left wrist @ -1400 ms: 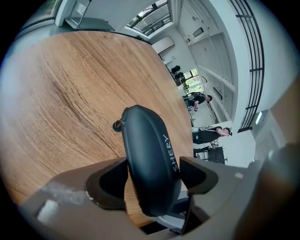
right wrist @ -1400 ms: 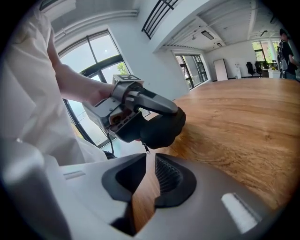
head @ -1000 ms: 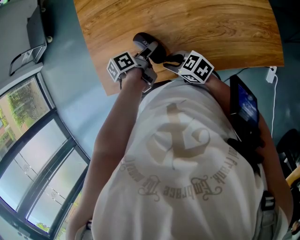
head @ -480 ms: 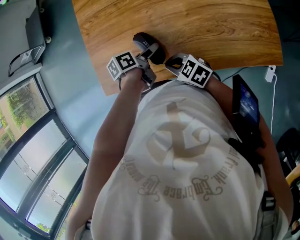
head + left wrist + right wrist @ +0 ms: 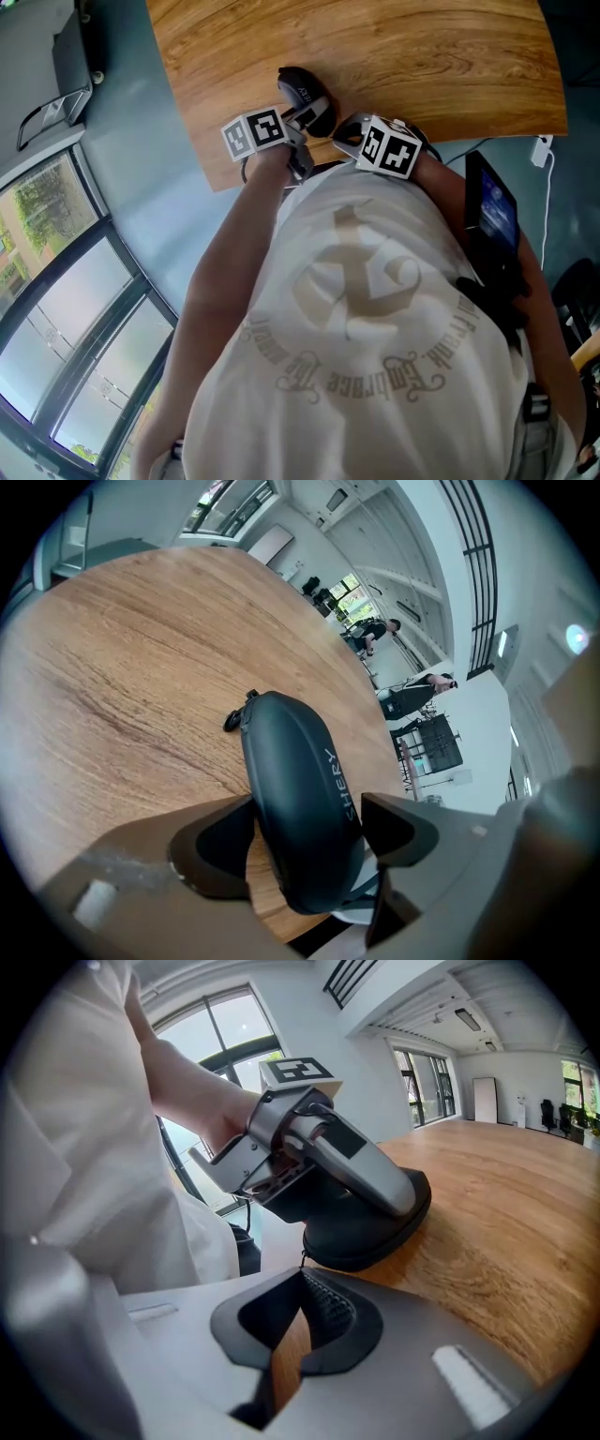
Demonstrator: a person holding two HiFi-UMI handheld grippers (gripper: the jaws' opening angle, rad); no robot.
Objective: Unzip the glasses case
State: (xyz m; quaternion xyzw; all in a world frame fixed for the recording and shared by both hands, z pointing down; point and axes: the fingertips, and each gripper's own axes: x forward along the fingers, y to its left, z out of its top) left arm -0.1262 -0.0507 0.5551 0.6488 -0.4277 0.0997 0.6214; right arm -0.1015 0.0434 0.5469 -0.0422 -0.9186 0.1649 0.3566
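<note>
A dark oval glasses case [image 5: 303, 92] with pale lettering lies near the front edge of the wooden table [image 5: 422, 56]. My left gripper [image 5: 302, 116] is shut across the case [image 5: 295, 780], one jaw against each long side. A small dark loop [image 5: 234, 720] sticks out at the case's far end. My right gripper [image 5: 343, 131] sits just right of the case, by the table edge. In the right gripper view its tips [image 5: 302, 1274] are shut on a thin dark cord, the zipper pull [image 5: 302, 1258], that comes from the near rim of the case [image 5: 366, 1237].
The table's front edge [image 5: 281, 173] runs just under both grippers, with my torso pressed close behind it. A dark screen device [image 5: 492, 211] hangs at my right side. A white cable and plug [image 5: 542, 150] dangle beyond the table's right corner.
The case and my left gripper have shifted slightly to the right. My right gripper has drawn back a little toward the table edge and my body.
</note>
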